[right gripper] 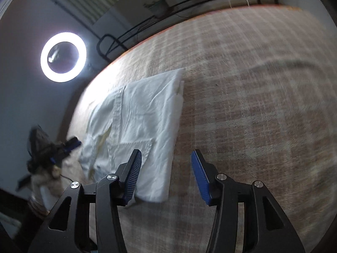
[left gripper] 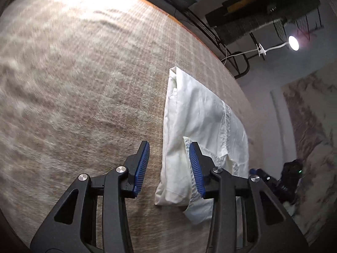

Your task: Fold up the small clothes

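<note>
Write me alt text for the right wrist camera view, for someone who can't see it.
A folded white garment lies flat on a beige plaid blanket, and the right claw hangs open above its near edge with nothing between the blue pads. A lit ring light glows at upper left, and the left claw shows blurred beyond the garment's left side.

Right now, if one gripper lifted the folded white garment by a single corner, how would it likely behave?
The white garment would probably droop and unfold: it is thin creased cloth in loose layers, with a flap hanging free at its near edge. It looks light for its size. Pushed, it would likely bunch up, since the checked blanket beneath looks fuzzy.
</note>
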A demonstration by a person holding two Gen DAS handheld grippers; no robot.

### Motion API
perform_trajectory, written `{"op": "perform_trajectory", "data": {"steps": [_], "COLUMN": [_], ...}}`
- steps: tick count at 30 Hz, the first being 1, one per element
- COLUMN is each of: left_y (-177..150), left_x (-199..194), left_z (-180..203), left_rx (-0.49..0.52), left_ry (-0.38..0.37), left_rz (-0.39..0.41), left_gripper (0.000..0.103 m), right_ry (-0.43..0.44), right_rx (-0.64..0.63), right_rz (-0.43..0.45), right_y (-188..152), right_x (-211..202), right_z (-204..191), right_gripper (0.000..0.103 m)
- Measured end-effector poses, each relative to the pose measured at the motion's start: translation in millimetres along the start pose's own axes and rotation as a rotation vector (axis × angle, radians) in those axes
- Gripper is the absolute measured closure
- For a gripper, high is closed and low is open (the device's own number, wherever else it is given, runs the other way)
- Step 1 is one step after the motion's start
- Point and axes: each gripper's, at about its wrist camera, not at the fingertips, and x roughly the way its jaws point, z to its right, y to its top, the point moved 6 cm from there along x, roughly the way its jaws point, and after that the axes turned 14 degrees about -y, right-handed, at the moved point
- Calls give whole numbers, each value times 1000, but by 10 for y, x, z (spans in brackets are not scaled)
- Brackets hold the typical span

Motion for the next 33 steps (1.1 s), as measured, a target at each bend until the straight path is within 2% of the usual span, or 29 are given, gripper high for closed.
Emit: {"op": "perform_trajectory", "data": {"steps": [5,9,14,18,19,23,25,28,33], "left_y": [106,70,137,167,176,164,150,140,112], "left_x": [149,275,365,456,465,516,531,581,586], "left_z": [-54,-95,-133,-98,-92,-25,38,182,461], "left_rx": [-87,-92,-121,-101,-93,-55,-6,67,177], "left_ry": [-72,-64,-103,-90,-84,-43,-1,59,109], "left_rz": [-8,-43,-22,-23,-22,-25,-24,-16,5], "left_gripper": [64,64,64,70,72,78,82,87,92], "right_ry": [47,83,143,184,185,172,143,84,-10], "right_rx": [75,124,170,204,199,182,160,100,0], "right_rz": [-24,-59,-69,-70,-76,-87,-87,-64,-8], "right_y": [40,63,129,148,149,147,160,196,240], "right_x": [133,276,398,453,477,578,597,561,441], "right_z": [66,109,56,-22,-60,-177,-233,-341,-542], "right_gripper": [54,54,54,54,58,71,83,90,94]}}
